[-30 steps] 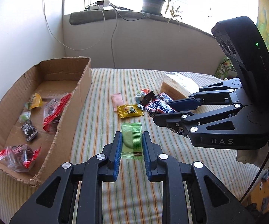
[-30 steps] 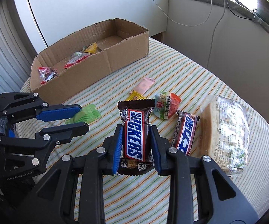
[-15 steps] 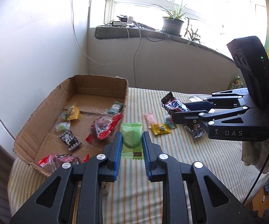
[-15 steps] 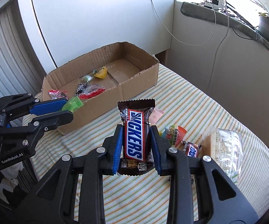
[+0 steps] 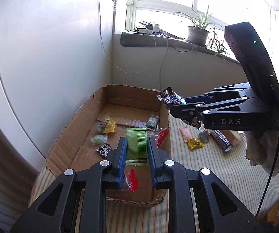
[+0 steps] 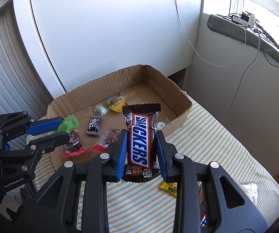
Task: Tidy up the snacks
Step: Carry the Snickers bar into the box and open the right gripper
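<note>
Snickers bar axis: the brown, blue-lettered Snickers bar in a plastic wrapper (image 6: 140, 141) is held lengthwise along the fingers, its crimped far end pointed toward the open brown cardboard box (image 6: 180, 93).
Green packet axis: the flat green plastic snack packet (image 5: 136, 144) is likewise aligned with the fingers, its far end pointed into the box.
Right gripper: the right gripper (image 6: 141, 147) is clamped on the two long edges of the Snickers bar, which is carried in the air over the box's near wall and the striped tablecloth (image 6: 217, 136).
Left gripper: the left gripper (image 5: 136, 147) is clamped on the sides of the green packet, which is held above the box floor.
Held items: two are counted, one per gripper.
Box contents: about seven small wrapped snacks are seen, among them a yellow packet (image 5: 108, 126) and a black patterned one (image 5: 104, 149).
Tablecloth: at least four snacks are left beside the box; a pink sachet (image 5: 185, 134) is among them.
</note>
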